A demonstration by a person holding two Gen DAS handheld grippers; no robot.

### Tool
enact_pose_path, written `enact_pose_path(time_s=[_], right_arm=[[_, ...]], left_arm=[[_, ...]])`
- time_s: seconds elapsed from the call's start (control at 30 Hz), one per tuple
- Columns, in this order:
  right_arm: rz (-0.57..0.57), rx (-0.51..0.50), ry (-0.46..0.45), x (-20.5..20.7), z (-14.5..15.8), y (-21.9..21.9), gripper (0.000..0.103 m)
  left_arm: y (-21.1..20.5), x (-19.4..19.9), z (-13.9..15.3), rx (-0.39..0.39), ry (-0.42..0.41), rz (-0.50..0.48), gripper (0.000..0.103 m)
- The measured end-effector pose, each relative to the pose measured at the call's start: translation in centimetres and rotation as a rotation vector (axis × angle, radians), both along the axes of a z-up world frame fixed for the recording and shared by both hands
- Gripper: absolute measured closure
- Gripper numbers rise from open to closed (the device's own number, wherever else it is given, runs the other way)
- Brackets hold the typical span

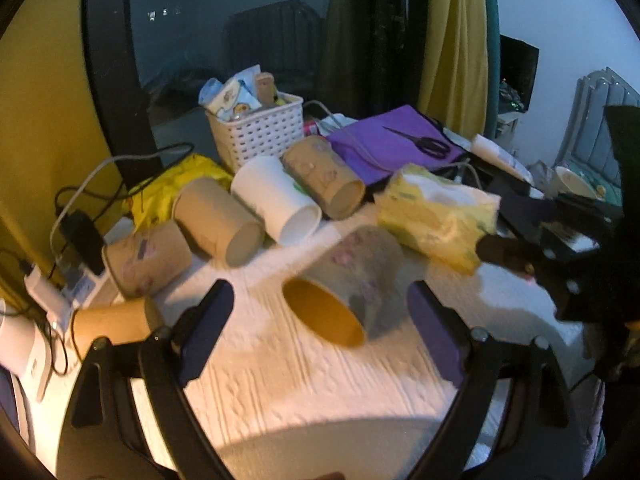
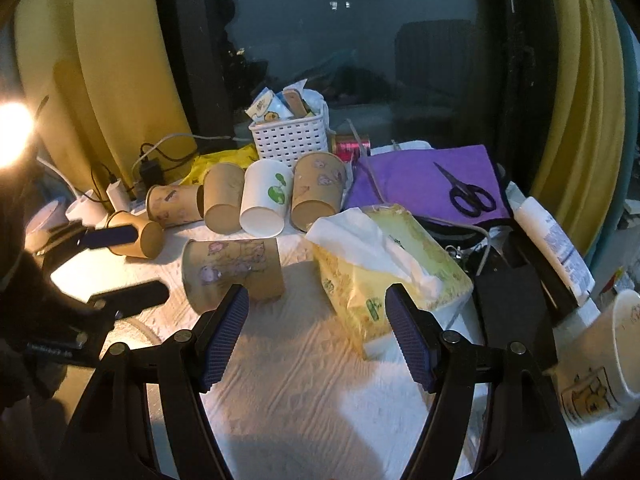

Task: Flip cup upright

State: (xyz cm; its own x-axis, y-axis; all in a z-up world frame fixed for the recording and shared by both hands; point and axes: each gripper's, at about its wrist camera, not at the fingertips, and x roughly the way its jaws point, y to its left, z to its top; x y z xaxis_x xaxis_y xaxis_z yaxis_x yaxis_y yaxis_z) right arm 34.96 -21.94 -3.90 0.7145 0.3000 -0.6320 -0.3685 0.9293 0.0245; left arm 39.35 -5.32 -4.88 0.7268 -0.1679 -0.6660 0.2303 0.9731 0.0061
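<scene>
Your left gripper (image 1: 320, 316) is spread wide and grips nothing; the patterned paper cup (image 1: 352, 280) lies on its side between its fingers without touching either, with the open mouth toward the left wrist camera and a yellow interior that holds nothing visible. The cup rests on the white textured cloth (image 1: 304, 380).

Your right gripper (image 2: 316, 328) is also wide open and holds nothing. In its view the same cup (image 2: 232, 268) lies just beyond its left finger, with the left gripper (image 2: 120, 264) beside the cup.

Behind the cup, a row of paper cups lies tipped over: four brown cups and one white cup (image 2: 265, 202) with a green print. The white perforated basket (image 2: 290, 138) behind them is packed with small packets. The yellow tissue pack (image 2: 384, 268), a tissue protruding from its top, lies just right of the cup. Scissors (image 2: 466, 192) rest on a purple folder (image 2: 416, 180).
</scene>
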Motion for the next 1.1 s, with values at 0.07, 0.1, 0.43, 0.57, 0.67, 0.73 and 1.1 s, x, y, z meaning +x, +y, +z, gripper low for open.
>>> enact_pose_path(time_s=[0.07, 0.1, 0.43, 0.57, 0.67, 0.73, 1.1], right_arm=[[0.005, 0.0, 0.001, 0.4, -0.1, 0.0, 0.029], [0.007, 0.002, 0.003, 0.5, -0.2, 0.1, 0.029], [0.011, 0.015, 0.026, 0.9, -0.7, -0.2, 0.029], [0.011, 0.015, 0.033, 1.1, -1.0, -0.3, 0.029], [0.013, 0.015, 0.045, 1.1, -1.3, -0.2, 0.029], [0.014, 0.013, 0.052, 1.1, -1.6, -0.2, 0.029], [0.013, 0.011, 0.065, 0.4, -1.9, -0.1, 0.029]], left_arm=[[-0.1, 1.1, -0.2, 0.008, 0.0, -0.006, 0.014], [-0.1, 1.6, -0.4, 0.009, 0.002, -0.011, 0.014], [-1.3, 4.8, -3.4, 0.033, 0.111, -0.104, 0.014], [-2.0, 5.2, -4.4, 0.051, 0.16, -0.14, 0.014], [-2.4, 5.5, -5.0, 0.055, 0.183, -0.157, 0.014], [-2.6, 5.5, -5.2, 0.051, 0.188, -0.164, 0.025], [-2.6, 4.1, -4.1, 0.022, 0.2, -0.202, 0.025]])
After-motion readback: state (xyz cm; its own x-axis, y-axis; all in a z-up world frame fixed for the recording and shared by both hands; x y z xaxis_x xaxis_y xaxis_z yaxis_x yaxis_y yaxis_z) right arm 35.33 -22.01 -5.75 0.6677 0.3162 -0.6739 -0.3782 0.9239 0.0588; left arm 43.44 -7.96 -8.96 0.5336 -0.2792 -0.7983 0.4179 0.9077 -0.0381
